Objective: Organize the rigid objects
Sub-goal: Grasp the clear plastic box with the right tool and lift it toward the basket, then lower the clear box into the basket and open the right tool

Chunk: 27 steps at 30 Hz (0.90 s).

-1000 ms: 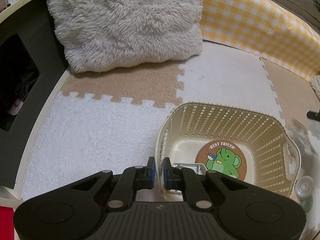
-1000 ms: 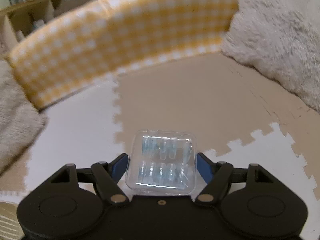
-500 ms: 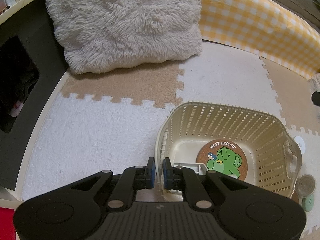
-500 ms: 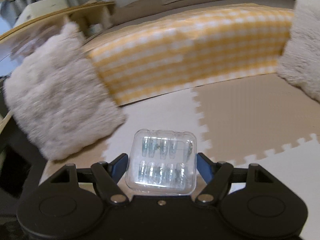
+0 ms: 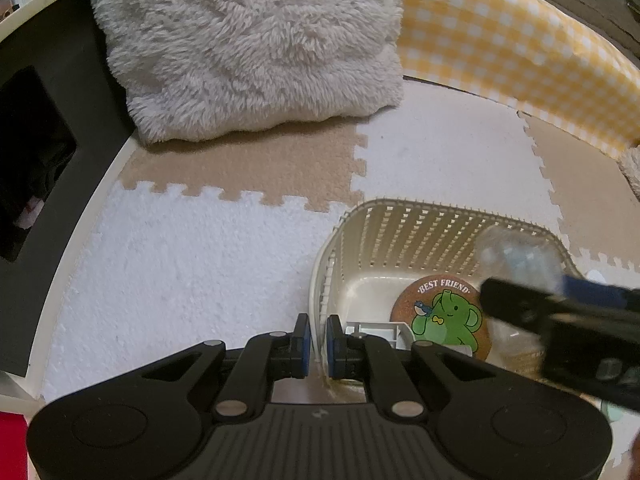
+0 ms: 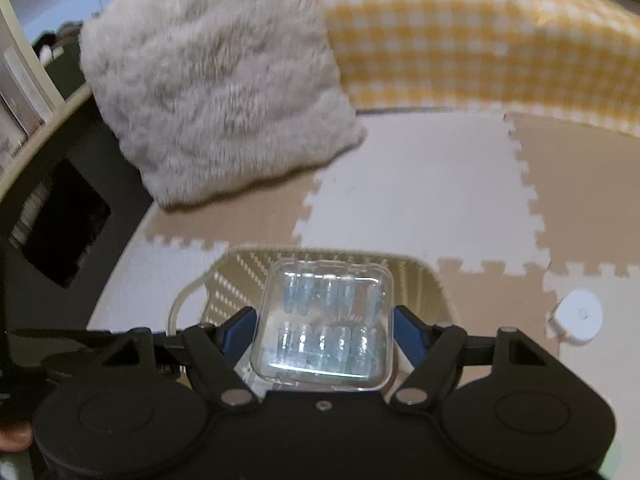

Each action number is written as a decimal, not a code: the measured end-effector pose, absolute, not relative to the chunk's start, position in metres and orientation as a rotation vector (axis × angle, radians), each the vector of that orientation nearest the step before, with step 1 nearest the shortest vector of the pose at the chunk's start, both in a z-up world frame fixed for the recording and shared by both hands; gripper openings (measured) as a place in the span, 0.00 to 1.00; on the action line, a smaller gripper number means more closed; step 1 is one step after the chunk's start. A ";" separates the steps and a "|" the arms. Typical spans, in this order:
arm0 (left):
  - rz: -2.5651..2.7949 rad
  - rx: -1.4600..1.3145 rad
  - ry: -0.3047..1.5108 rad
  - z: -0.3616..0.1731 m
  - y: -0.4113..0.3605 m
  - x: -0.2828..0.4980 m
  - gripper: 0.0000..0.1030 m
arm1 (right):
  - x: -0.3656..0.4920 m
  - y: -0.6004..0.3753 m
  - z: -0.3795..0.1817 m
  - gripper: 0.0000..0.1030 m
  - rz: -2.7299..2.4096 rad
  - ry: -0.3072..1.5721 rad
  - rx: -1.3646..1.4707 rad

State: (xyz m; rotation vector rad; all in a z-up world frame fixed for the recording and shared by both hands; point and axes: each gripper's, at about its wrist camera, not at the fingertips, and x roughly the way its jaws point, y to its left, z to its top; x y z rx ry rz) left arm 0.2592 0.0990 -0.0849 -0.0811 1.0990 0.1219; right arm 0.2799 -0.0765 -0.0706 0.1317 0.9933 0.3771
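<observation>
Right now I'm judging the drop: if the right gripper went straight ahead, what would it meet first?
Probably the far wall of the cream basket, which lies just beyond the clear case held by the right gripper; depth is unclear.

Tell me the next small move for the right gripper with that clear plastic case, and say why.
Probably lower the right gripper a little, then open it. It is shut on the clear plastic case of small blue pieces, held over the cream slotted plastic basket. The left gripper is shut on the basket's near rim, steadying it. The round cork elephant coaster already lies inside.
</observation>
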 end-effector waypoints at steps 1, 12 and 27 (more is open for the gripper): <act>0.121 -0.086 1.100 -0.085 0.100 0.259 0.08 | 0.282 -0.074 -0.074 0.73 0.373 1.006 0.132; 0.116 -0.111 1.104 -0.085 0.102 0.258 0.09 | 0.301 -0.053 -0.097 0.73 0.278 1.035 0.018; 0.115 -0.116 1.105 -0.085 0.103 0.258 0.09 | 0.303 -0.044 -0.101 0.81 0.263 1.044 -0.029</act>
